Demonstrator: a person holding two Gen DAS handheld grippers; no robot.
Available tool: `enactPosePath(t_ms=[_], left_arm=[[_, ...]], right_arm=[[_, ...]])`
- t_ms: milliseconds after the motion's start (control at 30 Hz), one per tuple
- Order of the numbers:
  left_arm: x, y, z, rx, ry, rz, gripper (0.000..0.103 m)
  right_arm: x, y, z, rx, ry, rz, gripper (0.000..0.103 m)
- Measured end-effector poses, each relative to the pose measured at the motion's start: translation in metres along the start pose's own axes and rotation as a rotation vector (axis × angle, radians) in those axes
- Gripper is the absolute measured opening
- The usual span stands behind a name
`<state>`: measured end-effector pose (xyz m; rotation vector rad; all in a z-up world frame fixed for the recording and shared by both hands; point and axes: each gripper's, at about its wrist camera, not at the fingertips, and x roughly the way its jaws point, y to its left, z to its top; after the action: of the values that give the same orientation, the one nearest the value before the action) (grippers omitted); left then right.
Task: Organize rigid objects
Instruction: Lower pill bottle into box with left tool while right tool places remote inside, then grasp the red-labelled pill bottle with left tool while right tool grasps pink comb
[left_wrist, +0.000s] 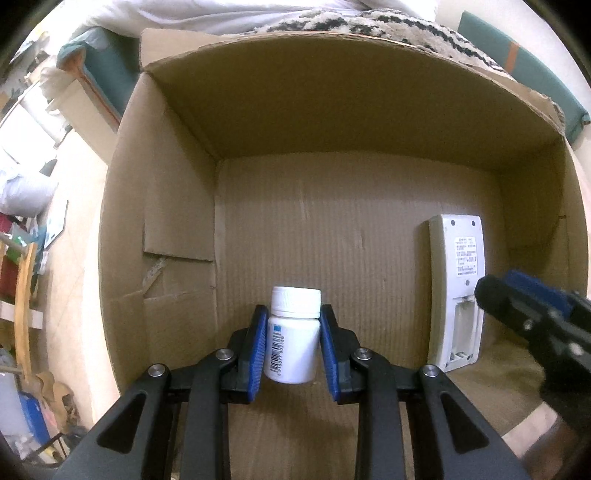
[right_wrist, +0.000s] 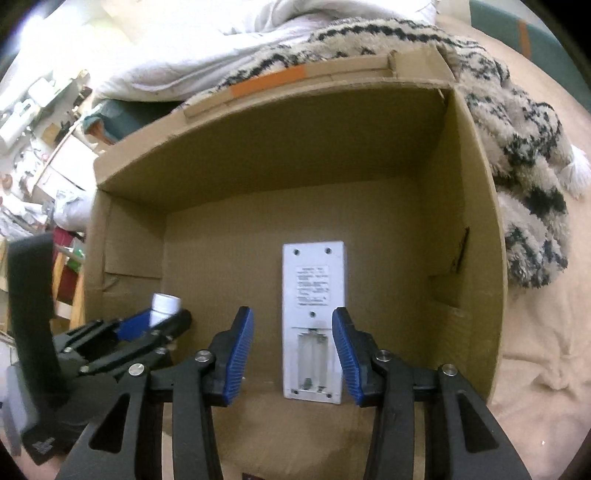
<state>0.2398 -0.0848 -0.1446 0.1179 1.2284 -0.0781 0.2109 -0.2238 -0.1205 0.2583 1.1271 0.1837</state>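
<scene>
The left tongs (left_wrist: 293, 343) grip a small white pill bottle (left_wrist: 294, 334) by its body, blue pads pressed on both sides just below the ribbed cap, and hold it low inside an open cardboard box (left_wrist: 177, 206) that sits on a bed. Whether the bottle's base already touches the box floor cannot be told from either view. The right tongs (right_wrist: 293, 356) stand apart and empty, poised over a white remote control (right_wrist: 313, 317) that lies face down on the box floor near the right wall, its battery compartment uncovered and empty.

The main risk, as I judge it, is the release. If the left tongs let go while the bottle is above the floor or leaning, the bottle could tip and roll across the corrugated floor, since it is round and light. The bedding under the box is soft, so the floor may sag or tilt and make an upright bottle less steady.

A second risk is a knock between the two tools: in the left wrist view the right tongs (left_wrist: 524, 306) reach in close to the remote control (left_wrist: 456, 291), and in the right wrist view the left tongs (right_wrist: 159, 325) sit just beside the right ones. Either hand swinging sideways could strike the other or shove the remote control.

The right tongs, if closed on the remote control across its open battery bay, might slip on the smooth shell.
</scene>
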Motion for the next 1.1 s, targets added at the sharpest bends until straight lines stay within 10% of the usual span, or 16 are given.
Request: enactPosePath(t_ms=[333,633,1100], left_arm=[[-0.007,-0.001,0.001,0.001,0.003,-0.033,0.037],[-0.024,-0.011,-0.003,0.024,-0.03,-0.045,0.064],[-0.076,0.016,-0.041,0.008,-0.112,-0.03,0.066]], right_arm=[[-0.007,0.002,0.007,0.04,-0.037,0.045,0.076],[-0.018,0.005,0.004,0.043,-0.07,0.052,0.08],[-0.058,0.0,-0.021,0.044,-0.122,0.04,0.08]])
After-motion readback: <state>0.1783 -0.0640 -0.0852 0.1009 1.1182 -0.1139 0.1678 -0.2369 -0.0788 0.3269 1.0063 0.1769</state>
